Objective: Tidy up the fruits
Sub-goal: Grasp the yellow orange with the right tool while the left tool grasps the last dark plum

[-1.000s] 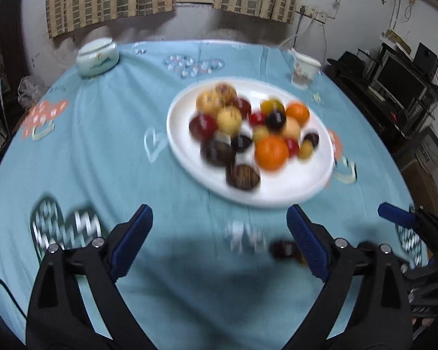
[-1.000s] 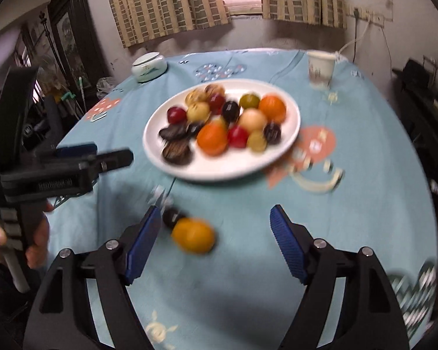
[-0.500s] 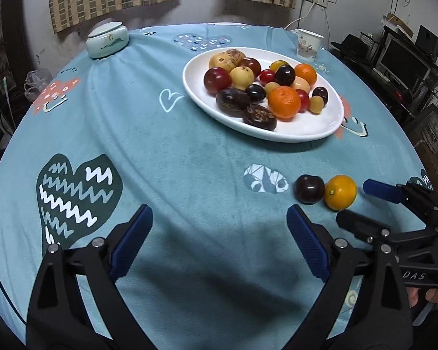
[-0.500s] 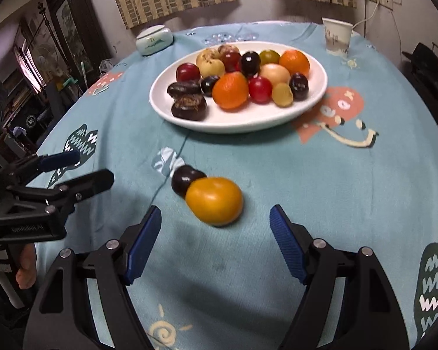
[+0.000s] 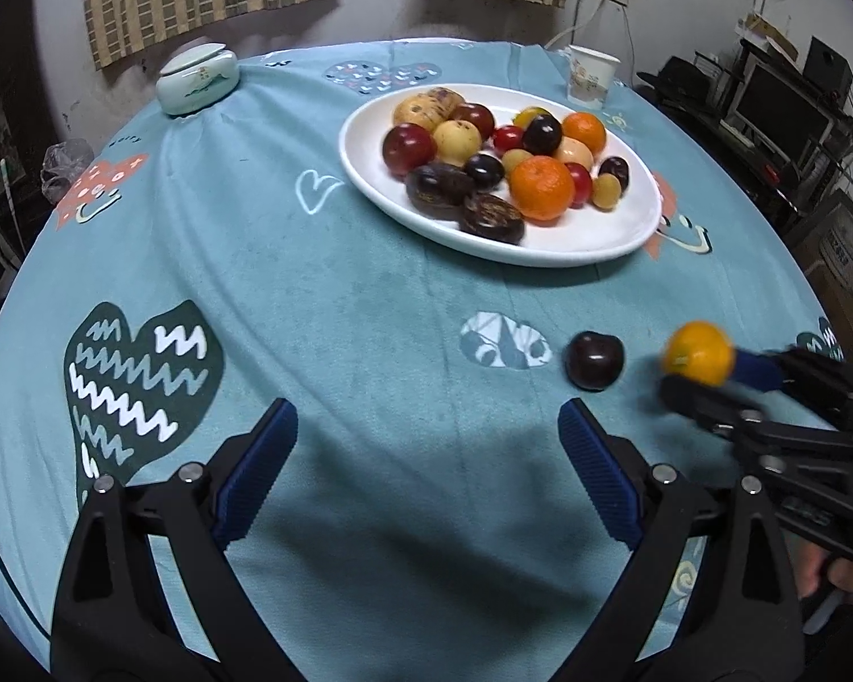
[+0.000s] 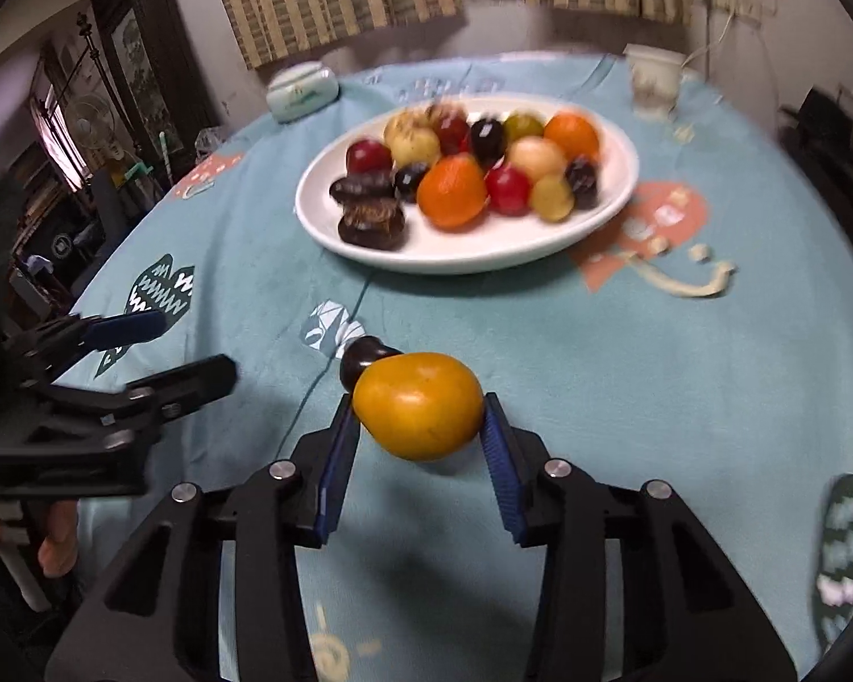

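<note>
The round table under its teal printed cloth (image 5: 324, 307) carried everything, the cloth being soft, napped and creased toward the far-left edge. The large white oval ceramic plate (image 5: 591, 238) sat right of centre toward the far edge, glazed and smooth, and was heaped with mixed round fruit: two orange mandarins, red and dark plums, pale yellow fruit and two wrinkled brown ones. A pale green lidded ceramic jar (image 5: 198, 79) stood at the far-left edge and a white paper cup (image 5: 591, 75) at the far-right edge.

Your left gripper (image 5: 426, 454) was spread wide and empty above the near edge. Your right gripper (image 6: 421, 432) was pinching the smooth yellow-orange rounded fruit (image 6: 418, 404) between its ribbed blue pads (image 6: 500, 454), near the near-right edge and just clear of, or barely on, the cloth; the frames did not settle which. The small glossy dark purple plum (image 5: 594, 359) lay on the cloth just beside it, toward the plate.

The held fruit appeared light, firm but yielding, with a waxy skin likely to slip. You had it across its widest middle, which was the sound place; a hold nearer either end would probably have squeezed it out. Moderate pressure was advisable, since the skin could bruise. The plum looked smaller, slicker and free to roll; it would want a centred grip across its middle.
</note>
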